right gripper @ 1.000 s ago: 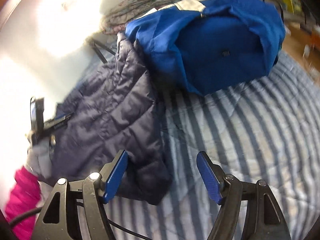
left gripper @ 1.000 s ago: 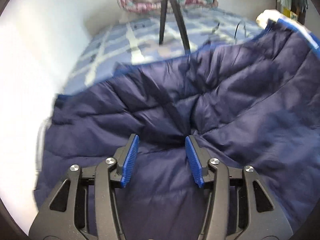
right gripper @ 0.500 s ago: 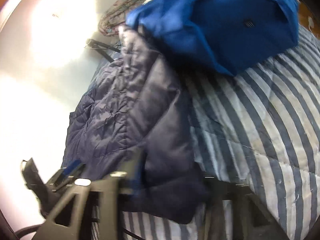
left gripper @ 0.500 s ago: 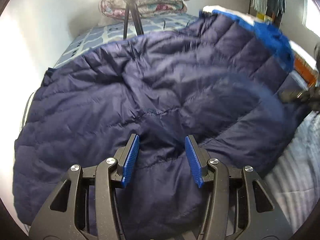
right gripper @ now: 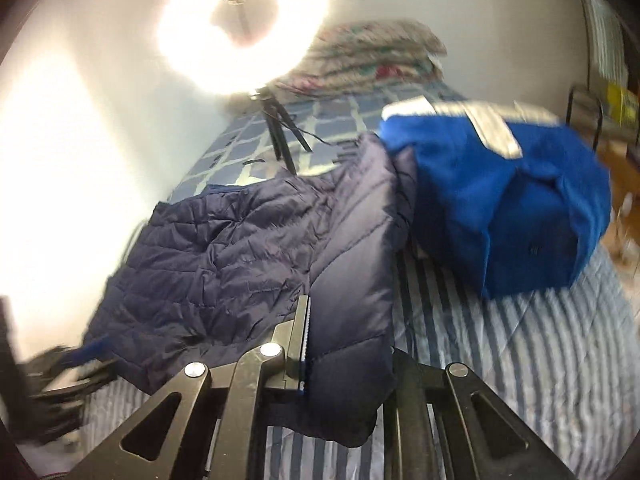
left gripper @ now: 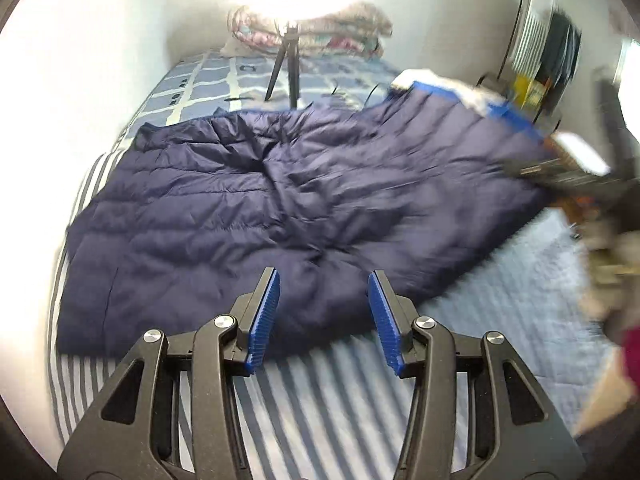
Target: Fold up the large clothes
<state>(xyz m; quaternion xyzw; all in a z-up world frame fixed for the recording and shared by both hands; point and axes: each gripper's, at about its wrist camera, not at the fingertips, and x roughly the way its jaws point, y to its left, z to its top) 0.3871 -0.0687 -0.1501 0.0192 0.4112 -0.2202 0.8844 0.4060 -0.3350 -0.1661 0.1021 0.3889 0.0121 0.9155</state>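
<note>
A navy quilted jacket [left gripper: 280,208] lies spread across the striped bed [left gripper: 328,400]. My left gripper [left gripper: 324,276] hangs open above the jacket's near hem, and nothing is between its blue pads. In the right wrist view my right gripper [right gripper: 348,320] has its jaws closing, with a fold of the navy jacket [right gripper: 240,264] pinched between the pads. That edge is raised off the bedding and drapes over the right finger, hiding it. The left wrist view shows the right gripper [left gripper: 560,172] as a blur at the jacket's far right corner.
A bright blue garment [right gripper: 500,200] with a pale band is heaped to the right of the jacket. A ring light on a tripod [left gripper: 288,72] and a folded floral quilt [left gripper: 320,36] are at the head of the bed. A white wall runs along the left, and shelves [left gripper: 540,60] stand at the right.
My left gripper drew back and up, from over the jacket's middle to its near hem. My right gripper closed on the jacket's edge and lifted it off the bed.
</note>
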